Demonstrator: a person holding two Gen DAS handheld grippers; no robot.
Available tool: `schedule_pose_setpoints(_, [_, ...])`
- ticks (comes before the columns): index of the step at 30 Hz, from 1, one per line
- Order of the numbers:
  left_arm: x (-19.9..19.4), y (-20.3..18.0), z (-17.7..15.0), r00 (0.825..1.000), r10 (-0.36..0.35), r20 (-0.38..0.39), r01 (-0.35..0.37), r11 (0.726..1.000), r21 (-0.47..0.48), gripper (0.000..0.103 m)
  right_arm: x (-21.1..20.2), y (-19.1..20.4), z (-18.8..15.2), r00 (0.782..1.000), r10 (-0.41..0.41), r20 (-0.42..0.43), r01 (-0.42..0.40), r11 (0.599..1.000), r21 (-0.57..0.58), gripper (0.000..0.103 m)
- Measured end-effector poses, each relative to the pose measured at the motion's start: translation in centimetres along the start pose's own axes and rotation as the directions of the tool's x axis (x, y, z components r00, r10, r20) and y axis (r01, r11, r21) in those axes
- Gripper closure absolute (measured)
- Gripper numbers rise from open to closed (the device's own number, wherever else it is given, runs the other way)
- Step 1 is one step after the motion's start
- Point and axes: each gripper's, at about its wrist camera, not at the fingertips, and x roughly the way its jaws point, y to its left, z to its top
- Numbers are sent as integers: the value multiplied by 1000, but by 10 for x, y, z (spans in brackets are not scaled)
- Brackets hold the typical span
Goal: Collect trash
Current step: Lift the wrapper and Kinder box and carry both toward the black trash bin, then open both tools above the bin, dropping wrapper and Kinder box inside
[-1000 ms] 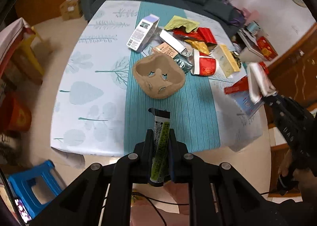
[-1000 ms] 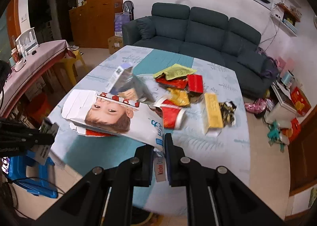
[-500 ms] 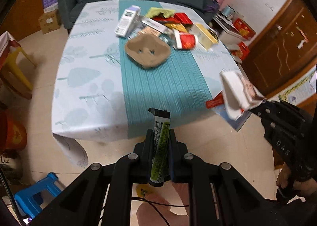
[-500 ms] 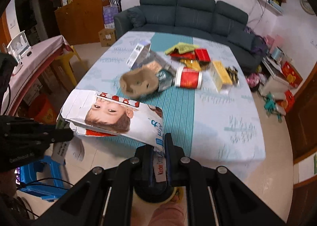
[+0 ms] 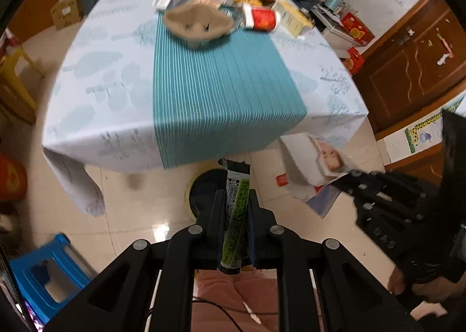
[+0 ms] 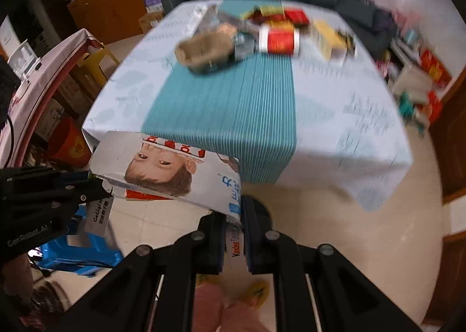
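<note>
Ahead of both claws stands a table (image 5: 96, 104) under a pale cloth printed with faint leaf and tree shapes, a ribbed teal runner (image 5: 221, 93) laid down its middle. At the far end of the runner, well beyond either claw, sits a heap of trash: a tan moulded-pulp cup tray (image 5: 198, 21), a red and white paper cup (image 5: 260, 19) on its side, a yellow carton (image 5: 291, 19) and some crumpled red and yellow wrappers, all blurred. The right gripper (image 6: 234, 233) is clamped on the lower corner of a flattened white Kinder box (image 6: 169, 169); the box juts up and to the left of the claw, showing a printed child's face, red lettering along one edge and blue print near the pinched corner. The left gripper (image 5: 236, 230) is closed tight on a narrow tube-like packet (image 5: 236, 209), black at its top end, with a green label and small black print, standing upright between the fingers. Just past the left claw's tips, on the tiled floor below the table edge, lies a round yellow-rimmed bin (image 5: 204, 189) with a dark inside. A blue plastic stool (image 5: 43, 270) stands on the floor to the left claw's lower left.
</note>
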Motion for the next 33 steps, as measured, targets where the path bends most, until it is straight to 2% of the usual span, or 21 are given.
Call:
schedule_pose_setpoints(7, [82, 8, -21, 995, -47, -87, 40, 996, -86, 92, 84, -29, -38, 991, 79, -112, -63, 988, 140, 93])
schedule_pose_setpoints(14, [185, 18, -39, 982, -73, -175, 41, 982, -182, 92, 177, -68, -78, 973, 150, -174, -89, 945, 316, 93])
schedule_pose_setpoints(20, [253, 29, -49, 977, -59, -206, 10, 973, -232, 90, 245, -88, -102, 964, 183, -195, -91, 909, 406, 93])
schedule_pose_setpoints(26, [296, 34, -46, 978, -50, -205, -5, 967, -256, 88, 291, -101, -113, 953, 211, -219, -79, 867, 491, 93])
schedule_pose_setpoints(31, [318, 37, -44, 976, -29, -216, -29, 965, -261, 70, 315, -105, -123, 942, 236, -240, -82, 853, 516, 92])
schedule_pose_setpoints(33, [326, 35, -39, 975, -14, -223, -43, 967, -251, 59, 320, -103, -122, 941, 233, -244, -80, 857, 509, 92])
